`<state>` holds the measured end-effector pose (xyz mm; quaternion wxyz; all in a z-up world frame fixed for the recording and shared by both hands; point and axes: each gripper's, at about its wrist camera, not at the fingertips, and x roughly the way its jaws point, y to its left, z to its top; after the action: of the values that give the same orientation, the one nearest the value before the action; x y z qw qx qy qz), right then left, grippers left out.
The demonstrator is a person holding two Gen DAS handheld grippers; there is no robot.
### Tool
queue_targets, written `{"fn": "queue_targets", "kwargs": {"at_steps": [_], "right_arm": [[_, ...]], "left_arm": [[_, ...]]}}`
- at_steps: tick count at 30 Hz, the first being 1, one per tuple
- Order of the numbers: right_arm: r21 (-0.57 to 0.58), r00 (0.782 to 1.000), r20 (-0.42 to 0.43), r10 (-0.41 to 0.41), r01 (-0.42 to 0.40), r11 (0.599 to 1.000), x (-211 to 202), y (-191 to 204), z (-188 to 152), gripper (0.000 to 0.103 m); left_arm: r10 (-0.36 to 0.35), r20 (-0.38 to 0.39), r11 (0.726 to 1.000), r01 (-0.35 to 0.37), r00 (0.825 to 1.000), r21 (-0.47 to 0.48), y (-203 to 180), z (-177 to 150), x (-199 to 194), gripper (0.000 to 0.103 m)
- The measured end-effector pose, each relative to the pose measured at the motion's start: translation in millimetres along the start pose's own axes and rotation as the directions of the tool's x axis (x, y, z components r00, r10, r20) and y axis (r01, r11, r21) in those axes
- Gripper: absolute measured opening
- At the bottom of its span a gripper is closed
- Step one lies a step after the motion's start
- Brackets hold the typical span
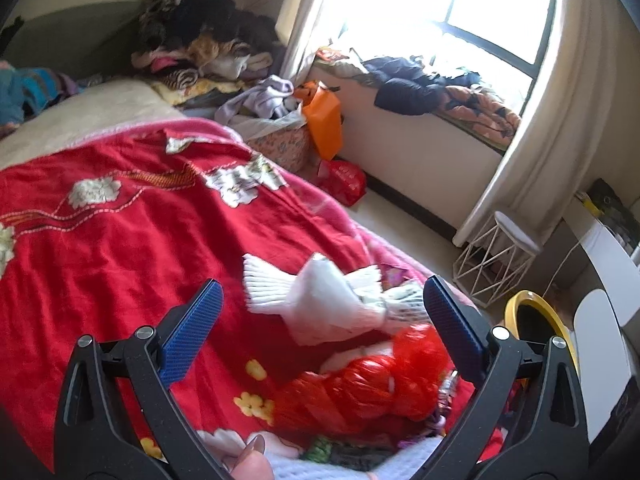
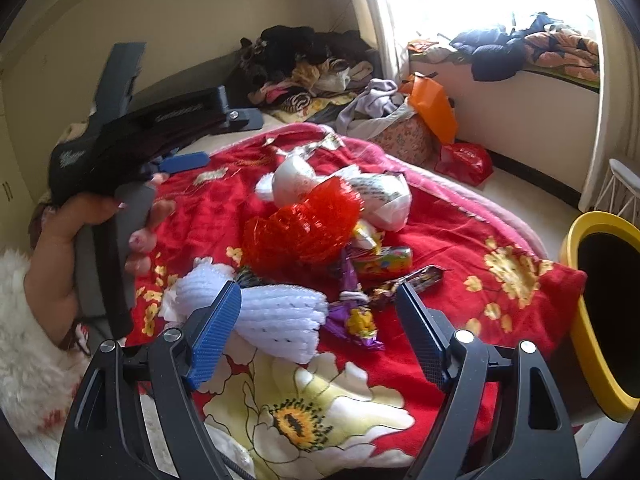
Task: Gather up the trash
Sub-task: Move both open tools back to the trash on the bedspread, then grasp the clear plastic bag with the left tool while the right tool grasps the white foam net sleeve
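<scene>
A pile of trash lies on the red flowered blanket (image 2: 460, 232): a red plastic bag (image 2: 300, 228), white plastic bags (image 2: 384, 196), a white foam net sleeve (image 2: 276, 312), a colourful candy box (image 2: 384, 262) and purple wrappers (image 2: 356, 320). My right gripper (image 2: 320, 328) is open and empty, just above the foam sleeve and wrappers. My left gripper (image 1: 320, 320) is open and empty, hovering over a white foam sleeve and bag (image 1: 320, 300) with the red bag (image 1: 372, 384) below it. The left gripper also shows in the right wrist view (image 2: 180, 162), held by a hand.
A yellow-rimmed bin (image 2: 588, 320) stands at the bed's right edge; it also shows in the left wrist view (image 1: 536, 320). Clothes are heaped at the bed's far end (image 1: 208, 40). An orange bag (image 1: 324, 124), a red bag (image 1: 344, 180) and a white wire stool (image 1: 496, 264) stand on the floor.
</scene>
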<state>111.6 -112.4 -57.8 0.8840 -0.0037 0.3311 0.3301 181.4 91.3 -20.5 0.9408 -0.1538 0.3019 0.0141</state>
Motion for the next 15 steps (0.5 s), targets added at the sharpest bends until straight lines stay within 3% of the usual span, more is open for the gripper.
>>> {"fn": "queue_targets", "kwargs": {"at_steps": [6,11,14,15], "right_arm": [[-0.003,0.999,-0.036,0.026,-0.026,1.000,20,6,3,0.077],[0.064,0.993,-0.084,0.083,-0.077,0.995,38,0,4,0.075],[0.077,0.987,-0.112,0.116,-0.107,0.991,44,0,1,0.064],[0.080,0.985,-0.114,0.131,-0.123,0.989,44,0,1,0.054]], "left_arm": [[-0.044,-0.098,0.999,0.043,0.994,-0.011,7,4,29,0.088],[-0.066,-0.167,0.998,0.068,0.984,0.003,3,0,51,0.081],[-0.070,-0.187,0.997,0.072,0.980,0.004,2,-2,58,0.077],[-0.078,-0.194,0.997,0.079,0.978,-0.002,2,-3,60,0.075]]}}
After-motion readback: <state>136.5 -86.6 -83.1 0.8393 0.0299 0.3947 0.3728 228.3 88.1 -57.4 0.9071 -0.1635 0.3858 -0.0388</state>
